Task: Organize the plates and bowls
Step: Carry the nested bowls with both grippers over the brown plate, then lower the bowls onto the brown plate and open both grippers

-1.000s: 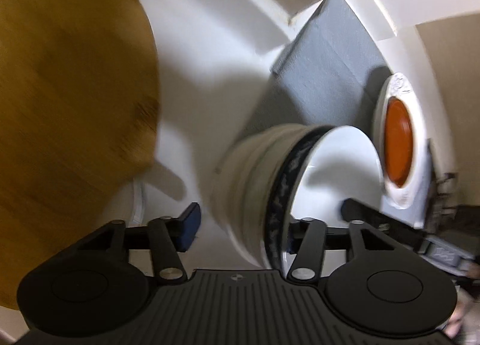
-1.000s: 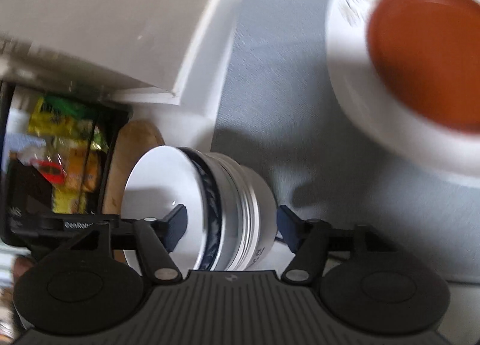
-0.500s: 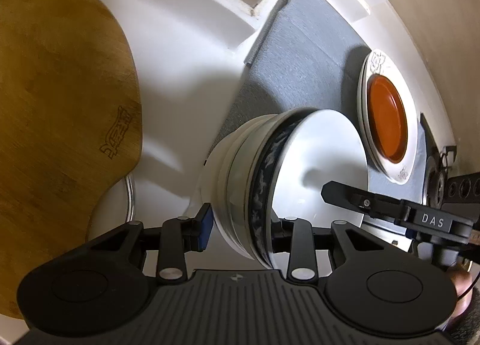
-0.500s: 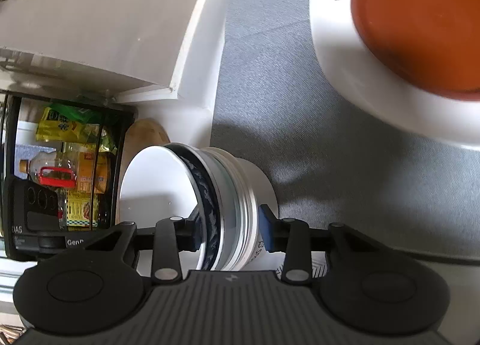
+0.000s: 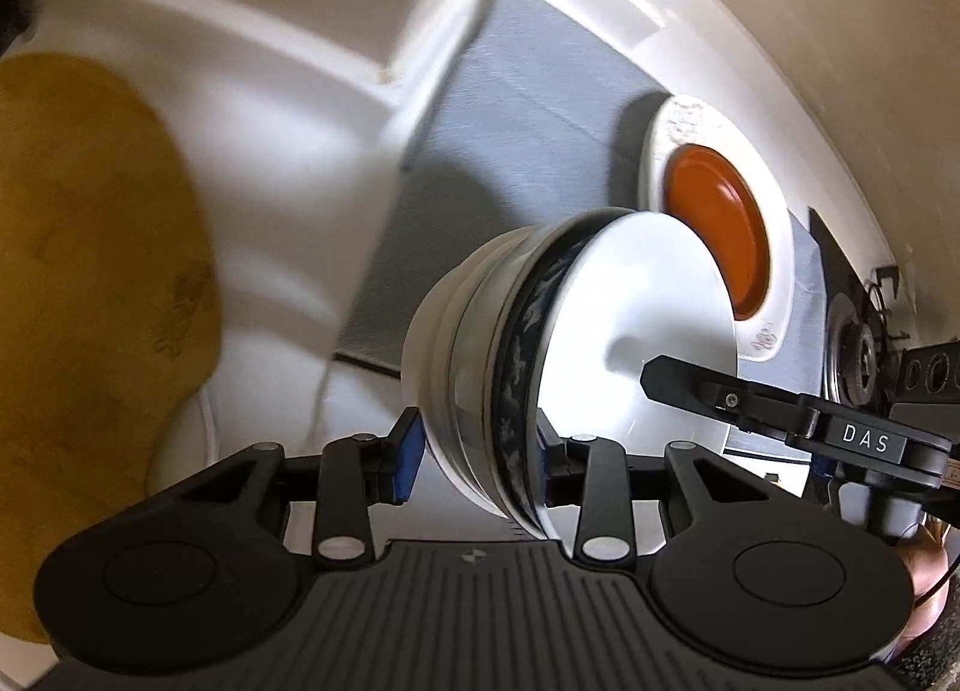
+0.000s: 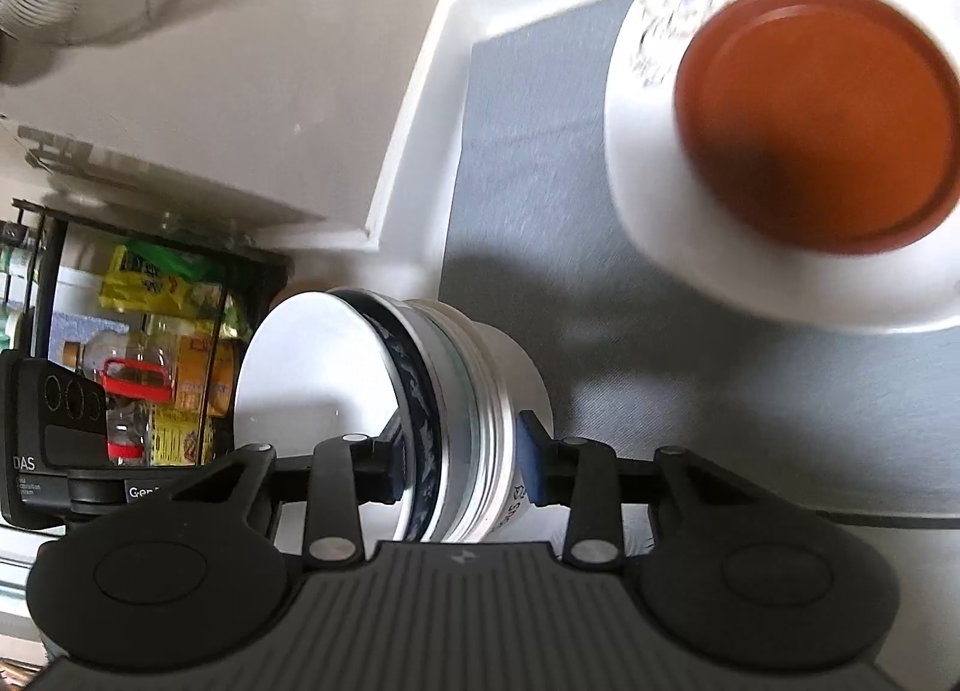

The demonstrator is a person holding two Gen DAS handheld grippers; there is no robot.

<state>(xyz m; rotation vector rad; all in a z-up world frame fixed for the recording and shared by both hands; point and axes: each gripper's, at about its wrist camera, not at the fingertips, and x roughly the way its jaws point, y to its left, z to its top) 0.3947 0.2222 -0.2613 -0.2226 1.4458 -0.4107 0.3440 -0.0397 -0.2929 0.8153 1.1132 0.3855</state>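
Note:
A stack of nested bowls (image 5: pixel 516 355), white with a dark blue patterned rim, is held up between both grippers. My left gripper (image 5: pixel 474 460) is shut on one side of the stack. My right gripper (image 6: pixel 462 466) is shut on the opposite side of the same stack (image 6: pixel 432 391). A white plate (image 5: pixel 774 223) with a smaller orange plate (image 5: pixel 714 229) on it lies on a grey mat (image 5: pixel 516 108) beyond the bowls. It also shows in the right wrist view: the white plate (image 6: pixel 654 211) and the orange plate (image 6: pixel 816 120).
A wooden board (image 5: pixel 84 283) lies at the left on the white counter (image 5: pixel 270 138). A black rack with bottles and packets (image 6: pixel 156 355) stands at the left in the right wrist view. A stove burner (image 5: pixel 852 349) is at the far right.
Both grippers have closed on the bowl stack and moved it toward the grey mat and the plates, which now look nearer.

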